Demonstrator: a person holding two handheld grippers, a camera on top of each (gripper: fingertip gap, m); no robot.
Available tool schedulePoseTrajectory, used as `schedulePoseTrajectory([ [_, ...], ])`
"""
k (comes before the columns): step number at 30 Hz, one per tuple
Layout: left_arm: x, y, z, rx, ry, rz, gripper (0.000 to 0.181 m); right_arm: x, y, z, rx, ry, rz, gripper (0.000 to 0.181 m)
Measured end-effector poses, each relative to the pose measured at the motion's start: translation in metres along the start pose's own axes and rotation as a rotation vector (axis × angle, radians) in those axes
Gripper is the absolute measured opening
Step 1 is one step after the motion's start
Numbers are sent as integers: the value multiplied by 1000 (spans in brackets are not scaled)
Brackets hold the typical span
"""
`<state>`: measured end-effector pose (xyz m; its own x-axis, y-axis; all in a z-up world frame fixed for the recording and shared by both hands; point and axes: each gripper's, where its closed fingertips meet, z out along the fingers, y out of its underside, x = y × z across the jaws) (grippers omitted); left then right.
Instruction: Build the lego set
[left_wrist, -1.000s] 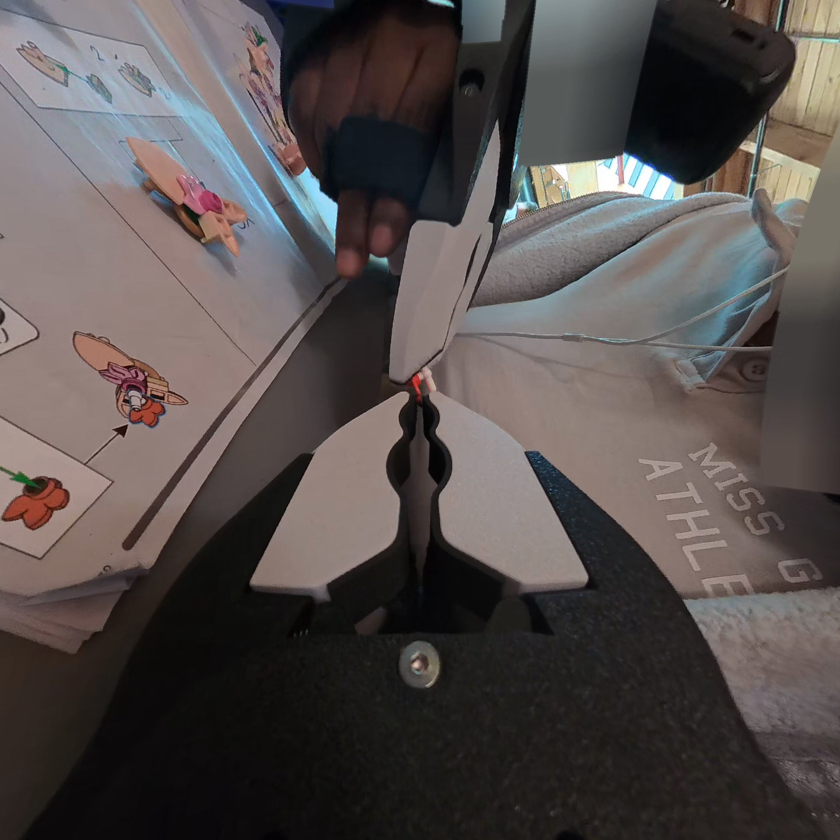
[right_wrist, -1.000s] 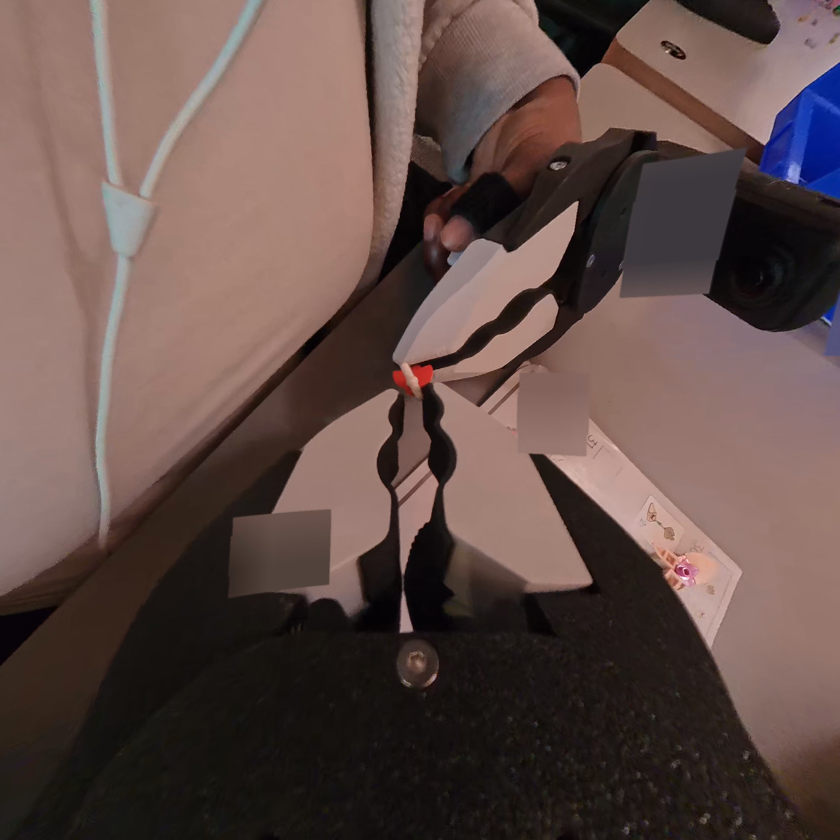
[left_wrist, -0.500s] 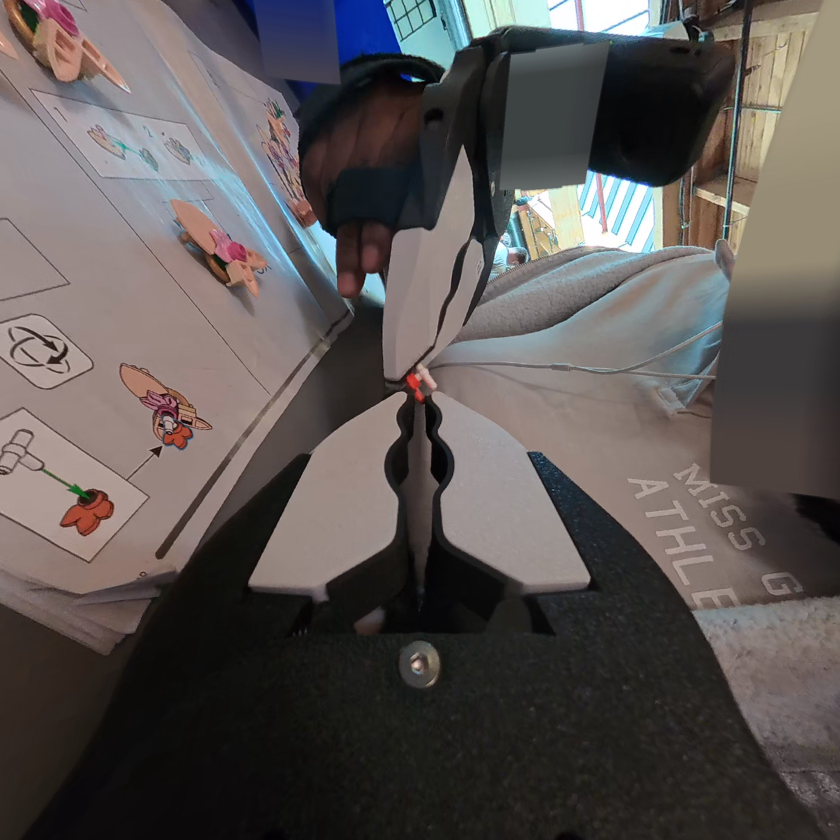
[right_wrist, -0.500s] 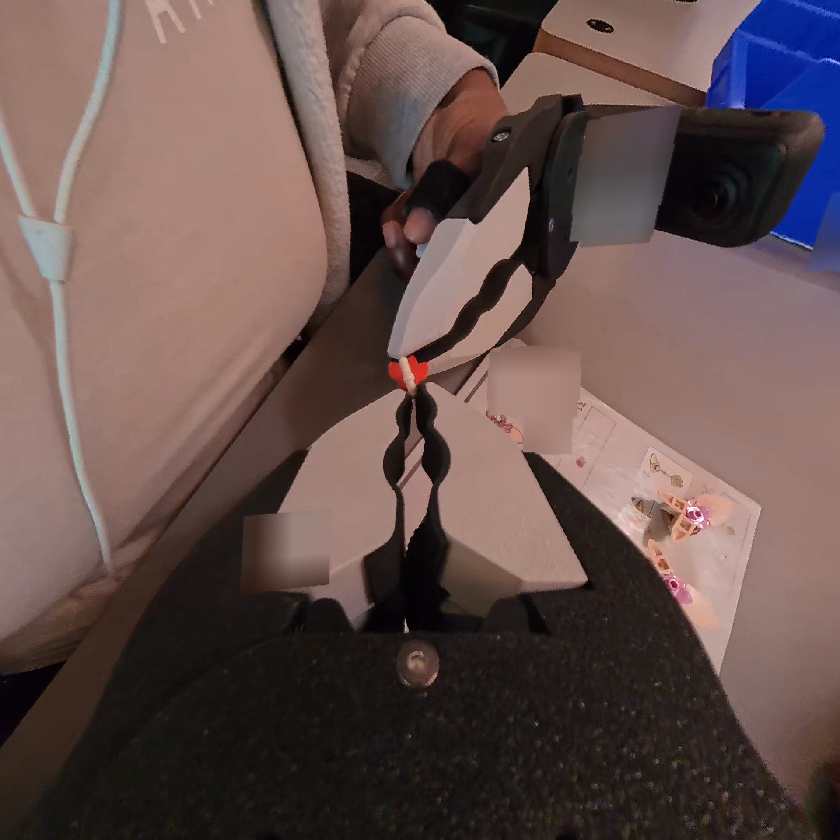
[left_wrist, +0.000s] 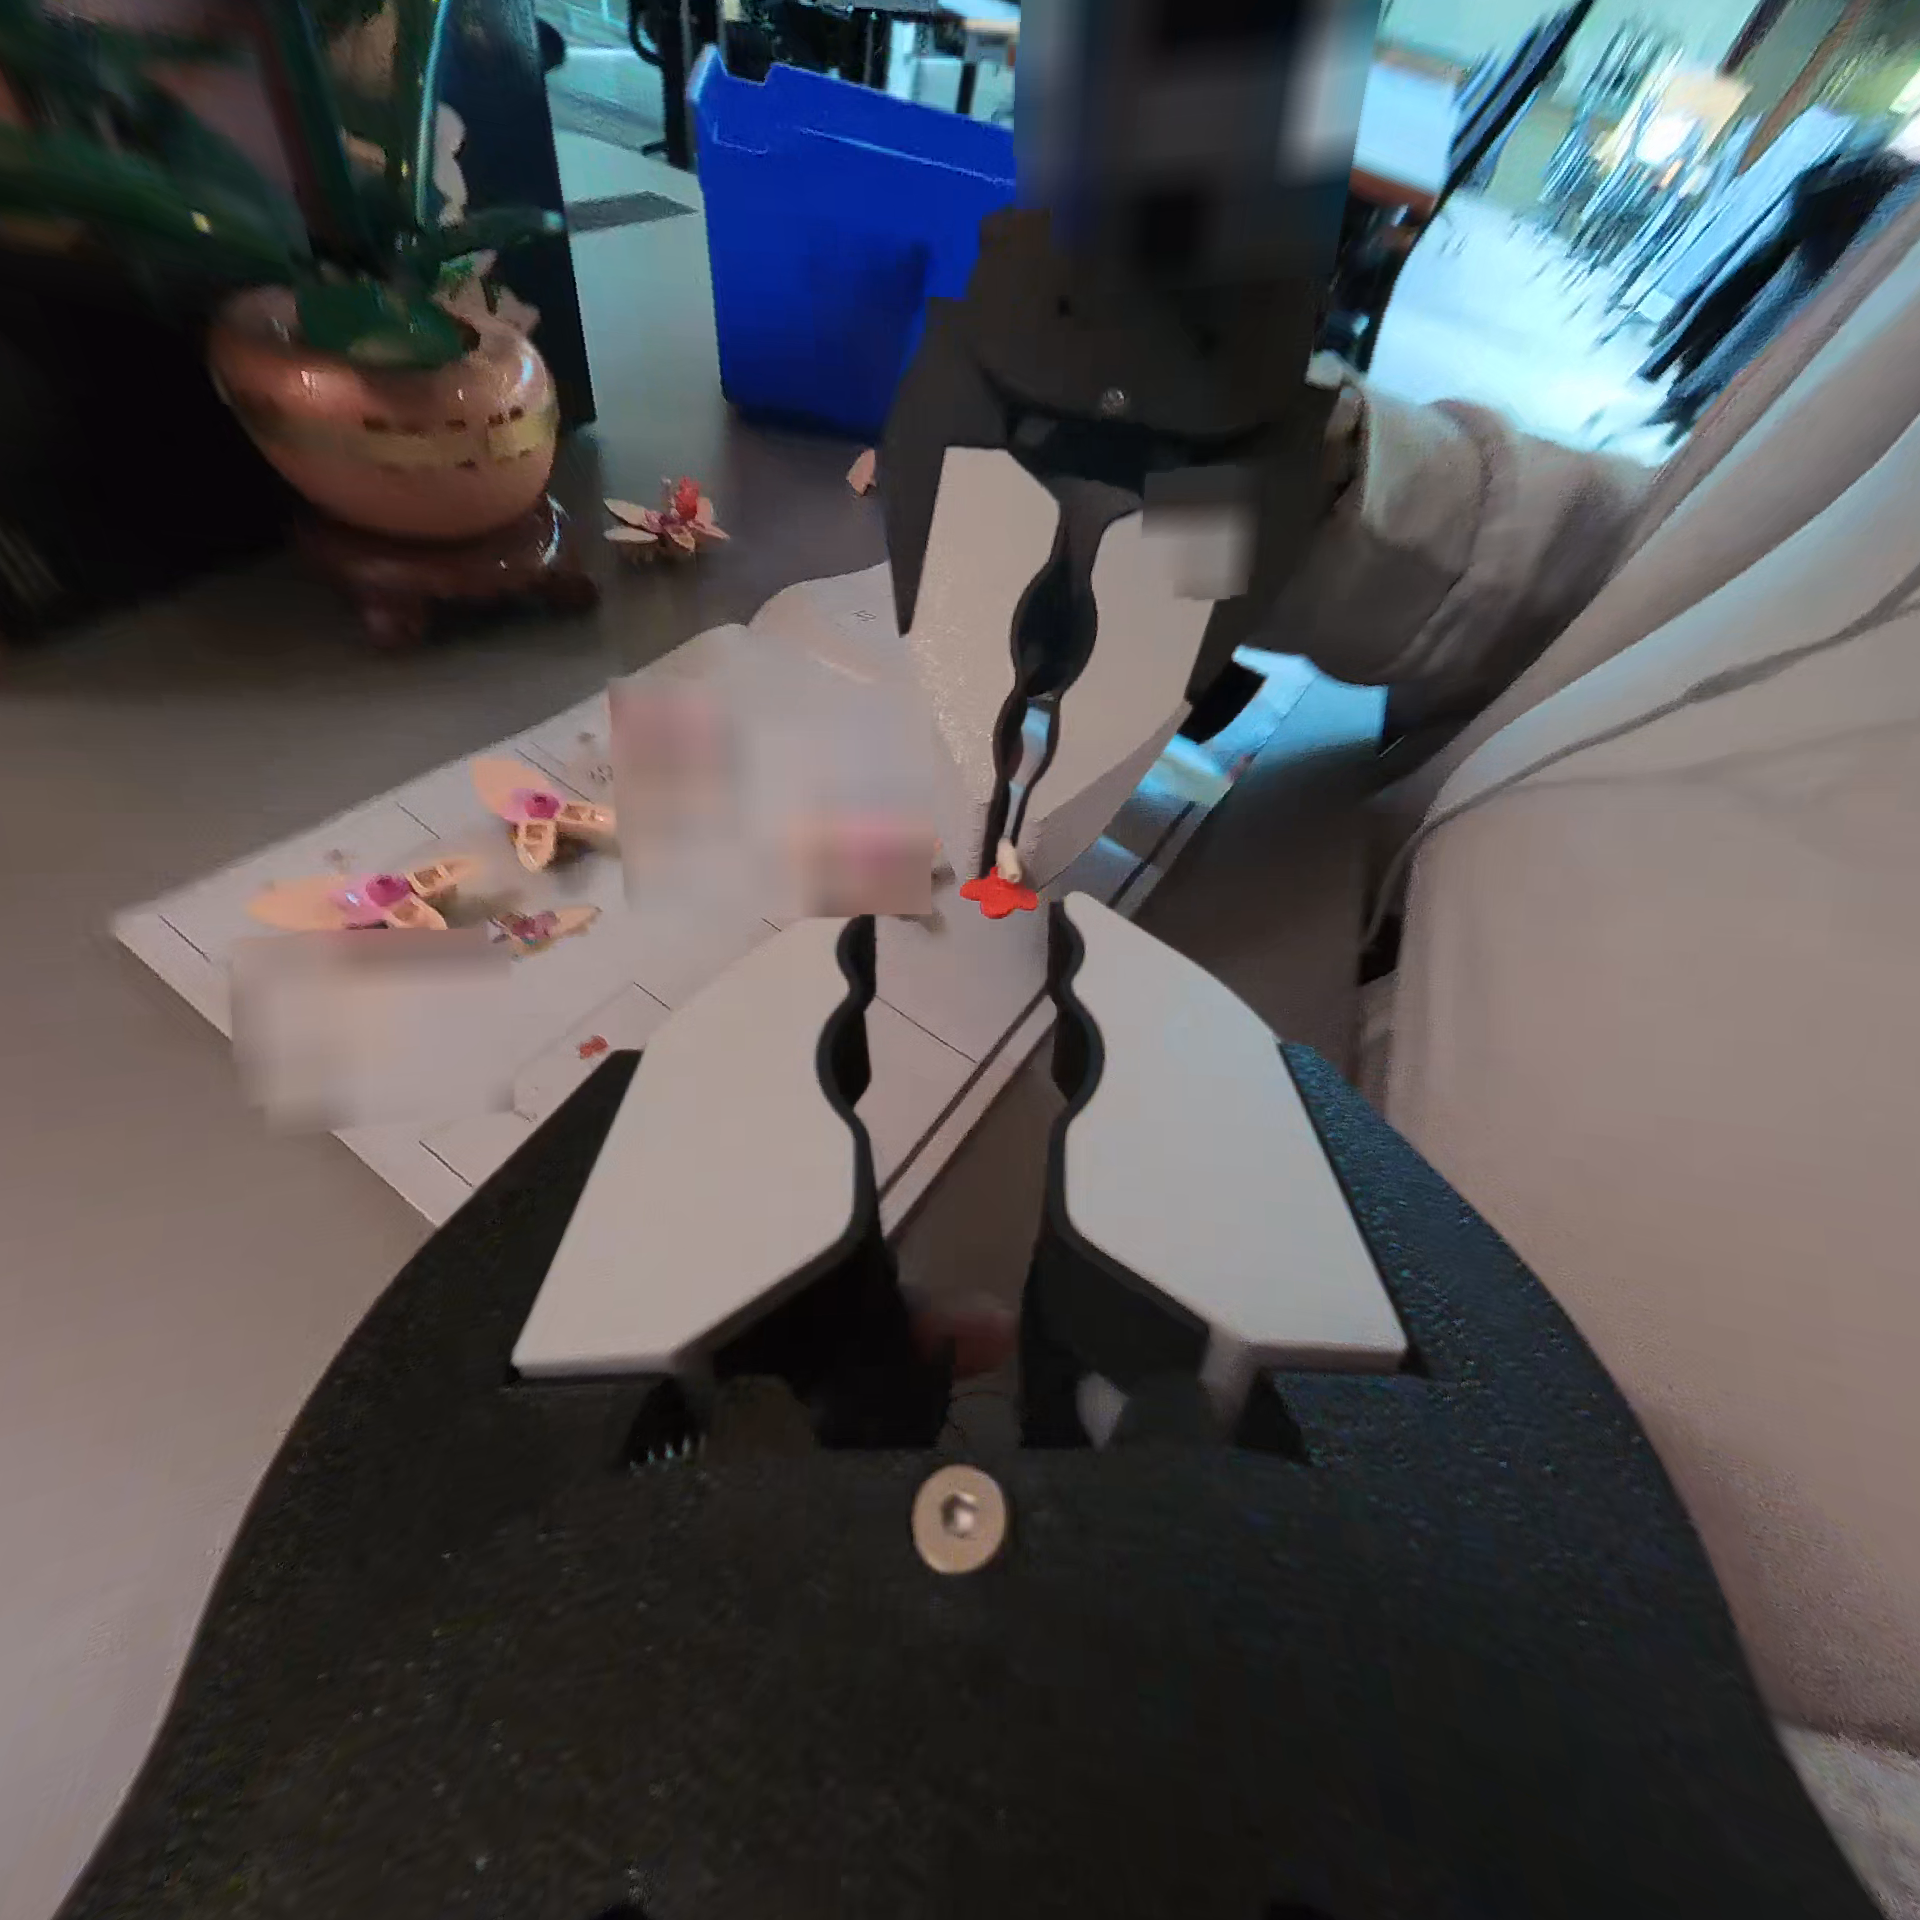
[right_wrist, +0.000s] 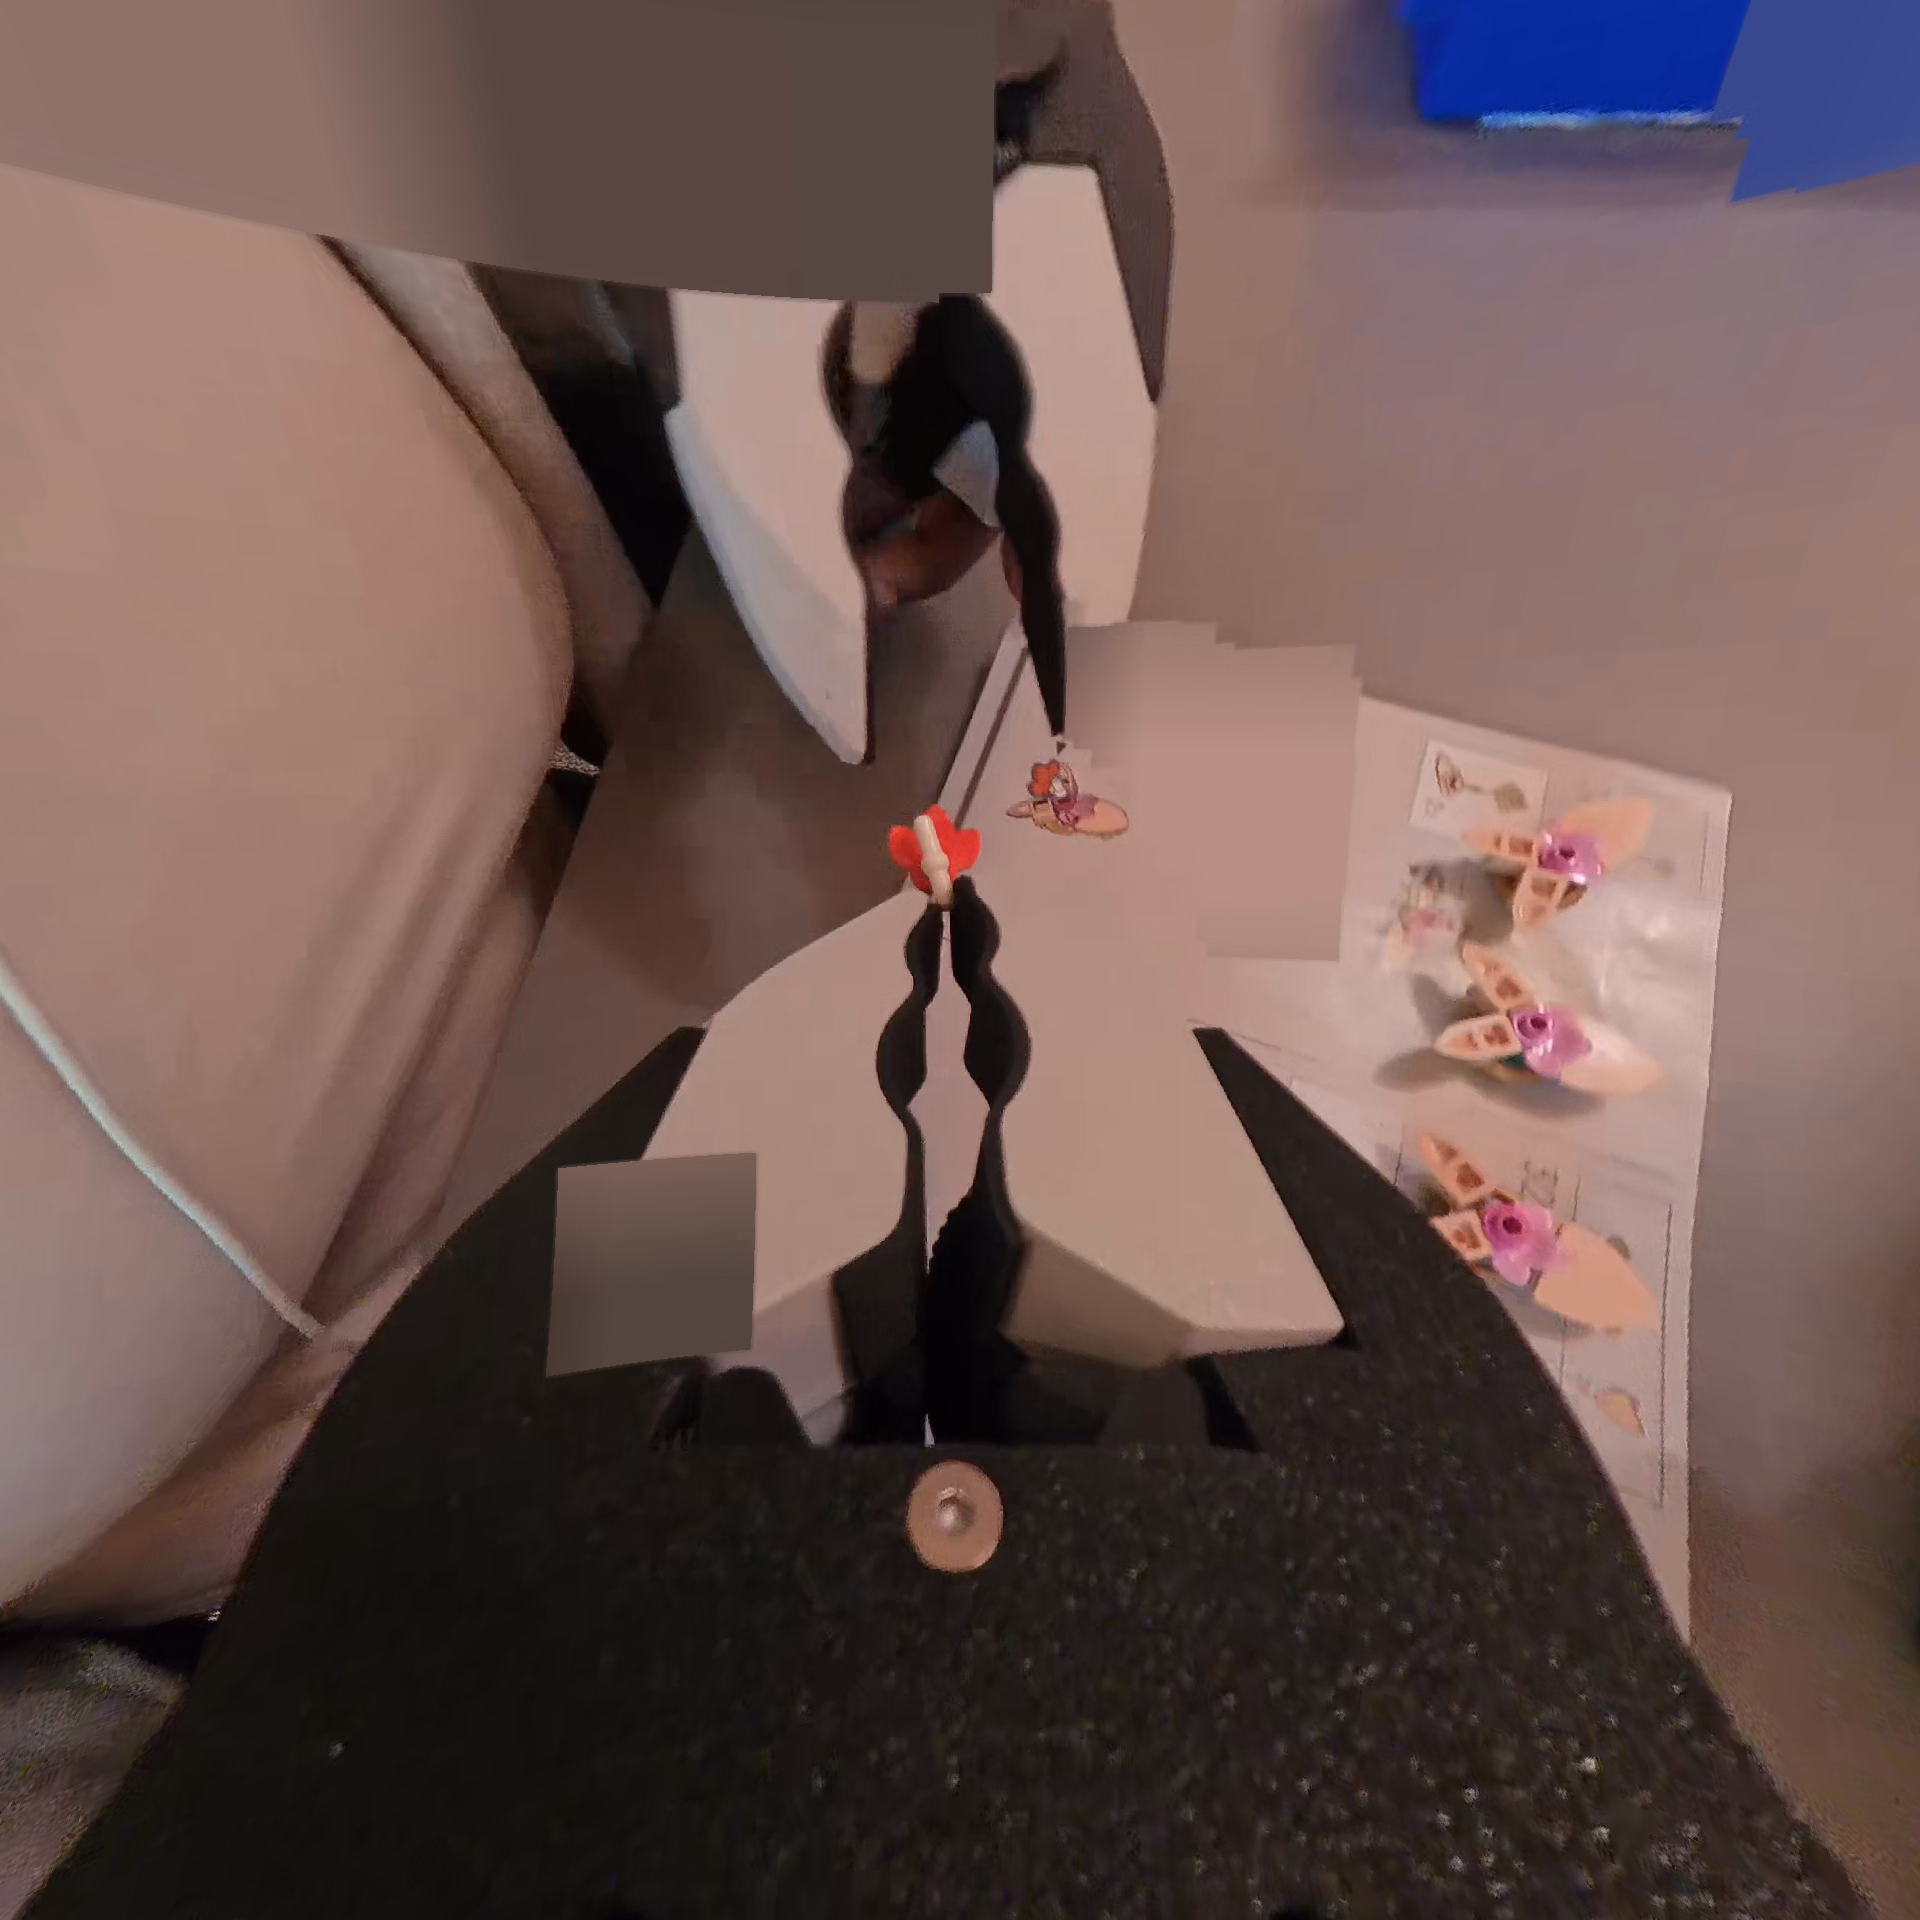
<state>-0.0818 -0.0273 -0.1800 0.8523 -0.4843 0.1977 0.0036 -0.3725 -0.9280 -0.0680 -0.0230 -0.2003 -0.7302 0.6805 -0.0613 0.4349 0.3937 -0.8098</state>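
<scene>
My right gripper (right_wrist: 948, 899) is shut on a small white pin with a red flower piece (right_wrist: 935, 847) on it, held in the air above the table's near edge. My left gripper (left_wrist: 956, 920) is open and empty, its fingertips on either side of the red flower piece (left_wrist: 997, 896) without touching it. In the right wrist view the left gripper (right_wrist: 956, 738) hangs open just beyond the piece. The open instruction booklet (right_wrist: 1299, 1018) lies on the table with three tan-and-pink flower assemblies (right_wrist: 1538, 1039) on it. These assemblies also show in the left wrist view (left_wrist: 535, 810).
A potted plant in a pink pot (left_wrist: 395, 416) and a blue bin (left_wrist: 842, 260) stand at the back of the table. Another small flower assembly (left_wrist: 665, 520) lies near the pot. The person's grey sweatshirt (left_wrist: 1662, 1039) fills the side next to the grippers. Only a small space, under 4 cm, lies between the two pairs of fingers.
My left gripper has opened and let go of the red flower piece, which stays on the white pin in my right gripper. Both grippers have swung to face the table.
</scene>
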Motion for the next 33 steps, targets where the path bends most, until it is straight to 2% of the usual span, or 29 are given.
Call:
schedulePoseTrajectory([
  [5, 2, 3, 13, -36, -97, 226, 24, 1, 0, -2, 4, 10, 40, 2],
  [10, 8, 6, 20, -61, -83, 305, 24, -2, 0, -2, 6, -11, 55, 2],
  [14, 9, 3, 22, -47, -83, 307, 17, -2, 0, -1, 2, -9, 51, 2],
  [19, 10, 4, 24, -49, -70, 289, 21, -2, 0, -2, 10, -9, 27, 2],
  [29, 17, 2, 23, -34, 2, 250, 15, -5, -4, -4, 30, -15, -78, 2],
  [33, 17, 3, 22, -39, 3, 242, 15, -5, -4, -4, 31, -15, -51, 3],
])
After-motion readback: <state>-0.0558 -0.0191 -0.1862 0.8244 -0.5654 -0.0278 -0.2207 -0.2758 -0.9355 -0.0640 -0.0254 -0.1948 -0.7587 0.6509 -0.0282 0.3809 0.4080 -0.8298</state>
